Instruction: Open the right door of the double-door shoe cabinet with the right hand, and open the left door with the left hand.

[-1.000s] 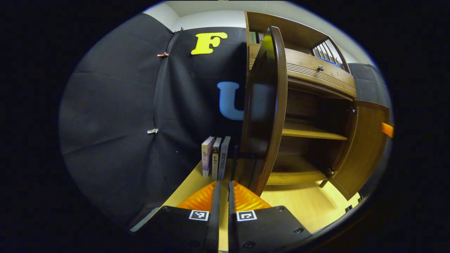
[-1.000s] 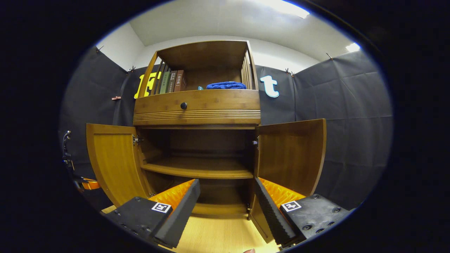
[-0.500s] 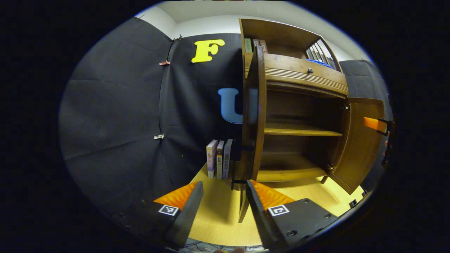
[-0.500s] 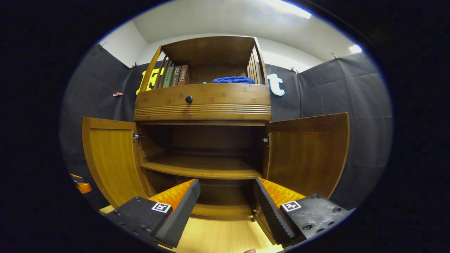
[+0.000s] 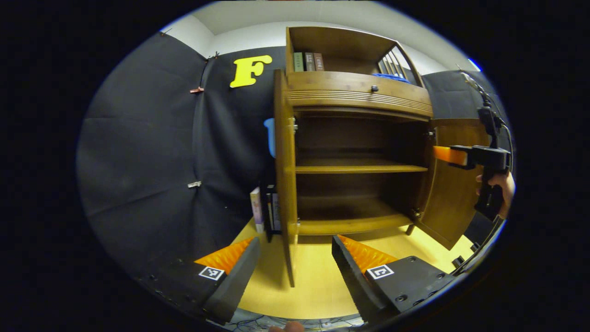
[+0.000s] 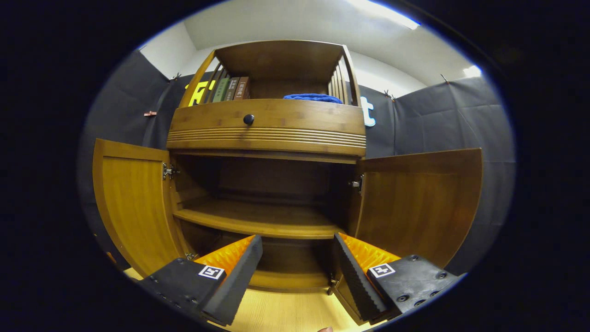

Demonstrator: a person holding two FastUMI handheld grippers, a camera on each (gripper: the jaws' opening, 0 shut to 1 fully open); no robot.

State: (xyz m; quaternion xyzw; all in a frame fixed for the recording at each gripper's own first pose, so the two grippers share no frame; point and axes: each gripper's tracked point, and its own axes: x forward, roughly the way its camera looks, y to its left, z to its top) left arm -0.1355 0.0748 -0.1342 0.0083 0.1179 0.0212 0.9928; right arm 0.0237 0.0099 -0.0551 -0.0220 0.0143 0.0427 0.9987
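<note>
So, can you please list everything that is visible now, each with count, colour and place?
Shoe cabinet: one, brown wood, centre.
Left door: one, brown, swung open.
Right door: one, brown, swung open.
Drawer knob: one, dark, above the doors.
Inner shelf: one, brown, bare.
Books on top: about three, green and brown, upright.
Blue cloth: one, top compartment.
Books on floor: a few, behind left door.
Left claw: open.
Right claw: open.
Hand: holding right claw's handle.

Recording booth: black cloth walls point(image 5: 147, 152), wooden shoe cabinet point(image 6: 267, 133).
</note>
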